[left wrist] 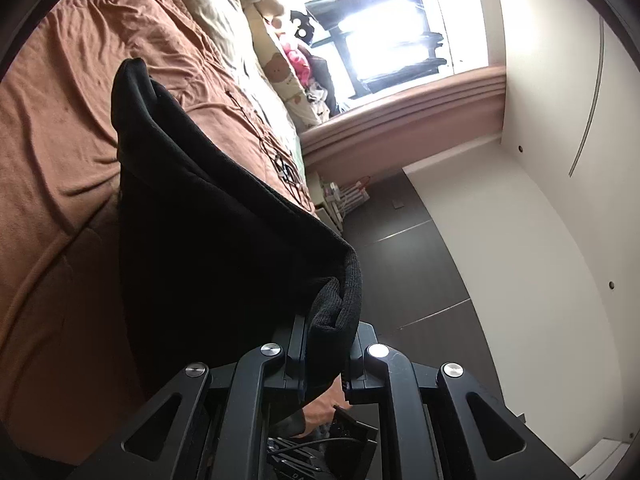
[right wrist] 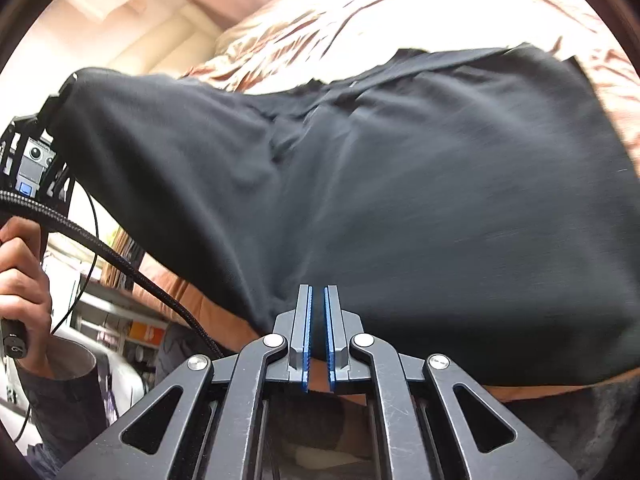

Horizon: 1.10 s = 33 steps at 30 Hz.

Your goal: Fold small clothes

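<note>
Black garment (left wrist: 208, 240) lifted over our bed (left wrist: 60, 140), pinched at one corner.

Nearest us, our left gripper (left wrist: 326, 344) has its jaws pinching the garment's ribbed hem (left wrist: 348, 292), and our right gripper (right wrist: 317, 332) sits at the lower edge, blue pads (right wrist: 307, 340) a narrow slit apart with nothing visibly between them. Beyond, the cloth (right wrist: 400, 200) stretches up from the brown sheet toward the left gripper (right wrist: 44, 128), which our hand (right wrist: 22, 280) holds. Farthest off, pillows (left wrist: 280, 76) lie below a bright window (left wrist: 380, 28).

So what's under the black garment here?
The brown bedspread shows beneath the black garment. Anything else under it is covered. The left gripper holds one edge.
</note>
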Each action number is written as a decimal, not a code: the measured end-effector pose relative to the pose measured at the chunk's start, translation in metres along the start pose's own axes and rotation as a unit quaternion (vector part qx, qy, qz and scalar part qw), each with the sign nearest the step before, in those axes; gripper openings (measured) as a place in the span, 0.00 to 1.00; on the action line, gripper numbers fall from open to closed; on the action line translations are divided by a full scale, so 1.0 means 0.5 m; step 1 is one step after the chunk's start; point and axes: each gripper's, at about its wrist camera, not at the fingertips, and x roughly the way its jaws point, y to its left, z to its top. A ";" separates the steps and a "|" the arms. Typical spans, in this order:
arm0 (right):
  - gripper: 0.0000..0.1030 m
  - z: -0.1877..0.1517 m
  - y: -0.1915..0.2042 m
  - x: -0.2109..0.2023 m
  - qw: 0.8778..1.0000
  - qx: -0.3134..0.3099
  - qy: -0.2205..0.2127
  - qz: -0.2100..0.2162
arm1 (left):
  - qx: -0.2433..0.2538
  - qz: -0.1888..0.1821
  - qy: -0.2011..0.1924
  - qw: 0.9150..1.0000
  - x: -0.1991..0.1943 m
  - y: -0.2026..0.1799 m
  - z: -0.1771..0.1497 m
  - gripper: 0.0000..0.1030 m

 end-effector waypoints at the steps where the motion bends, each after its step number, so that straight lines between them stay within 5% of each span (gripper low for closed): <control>1: 0.07 -0.004 -0.005 -0.016 1.000 0.002 -0.008 -0.001 | 0.003 -0.001 0.004 1.000 0.011 -0.007 0.000 0.12; 2: 0.13 -0.005 -0.012 -0.027 1.000 0.004 -0.013 -0.002 | 0.006 -0.002 0.008 1.000 0.020 -0.014 -0.001 0.12; 4: 0.58 -0.010 -0.031 -0.059 0.999 0.010 -0.032 -0.004 | 0.013 -0.003 0.017 1.000 0.040 -0.027 -0.003 0.12; 6: 0.69 -0.026 -0.043 -0.093 0.998 0.013 -0.055 -0.005 | 0.019 -0.007 0.027 0.999 0.064 -0.044 -0.006 0.12; 20: 0.69 -0.094 -0.175 -0.218 0.992 0.070 -0.104 0.000 | 0.052 -0.005 0.113 0.992 0.250 -0.095 -0.075 0.12; 33: 0.69 -0.139 -0.248 -0.274 0.988 0.089 -0.127 0.013 | 0.077 0.023 0.234 0.969 0.426 -0.086 -0.224 0.13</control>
